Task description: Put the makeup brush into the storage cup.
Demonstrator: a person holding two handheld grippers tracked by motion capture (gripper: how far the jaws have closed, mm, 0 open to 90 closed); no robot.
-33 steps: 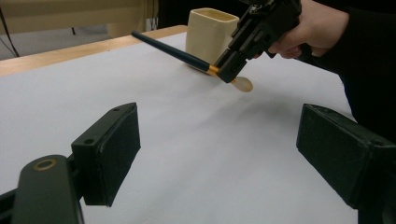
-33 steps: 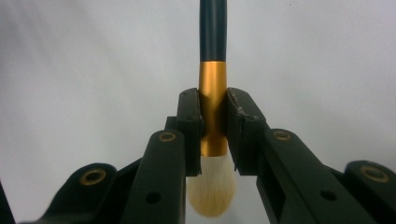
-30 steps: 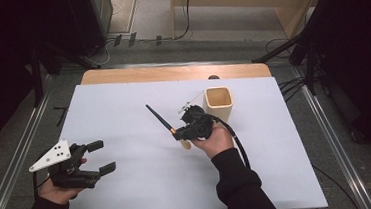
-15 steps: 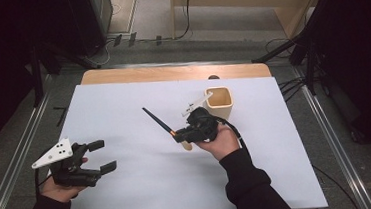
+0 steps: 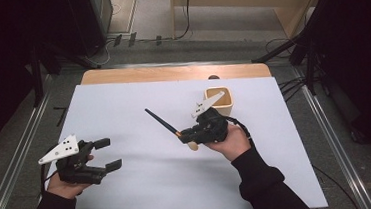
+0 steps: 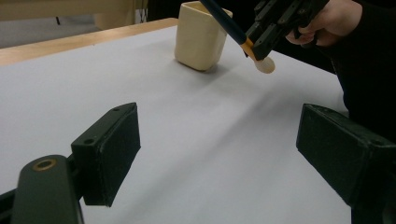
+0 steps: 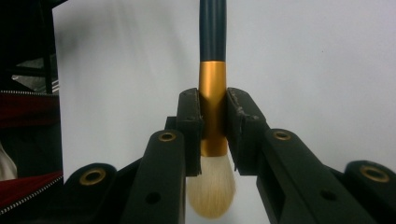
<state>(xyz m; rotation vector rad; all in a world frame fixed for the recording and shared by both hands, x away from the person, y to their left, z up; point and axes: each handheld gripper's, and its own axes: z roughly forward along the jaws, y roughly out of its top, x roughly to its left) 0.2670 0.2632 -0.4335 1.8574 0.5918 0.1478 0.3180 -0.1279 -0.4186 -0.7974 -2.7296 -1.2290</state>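
right hand-held gripper [image 5: 185, 133]: pinches makeup brush [image 7: 212, 100] at gold ferrule, bristles below pads, dark handle slanting up and away | cup [image 5: 219, 98]: just behind it on white worktop [image 5: 140, 188] | left hand-held gripper [image 5: 108, 153]: spread, empty, well apart

A: Where does the square cream cup [image 5: 220, 100] stand on the white-covered table [image 5: 145, 188]?

B: Toward the far edge, right of centre; just before it the right gripper [image 5: 186, 135] hangs above the table, clamped on the dark-handled, gold-ferruled makeup brush [image 5: 167, 127]; handle slanting far-left, bristles nearest the person.

A: And the left gripper [image 5: 106, 154]?

B: Near the front-left corner, well apart from brush and cup.
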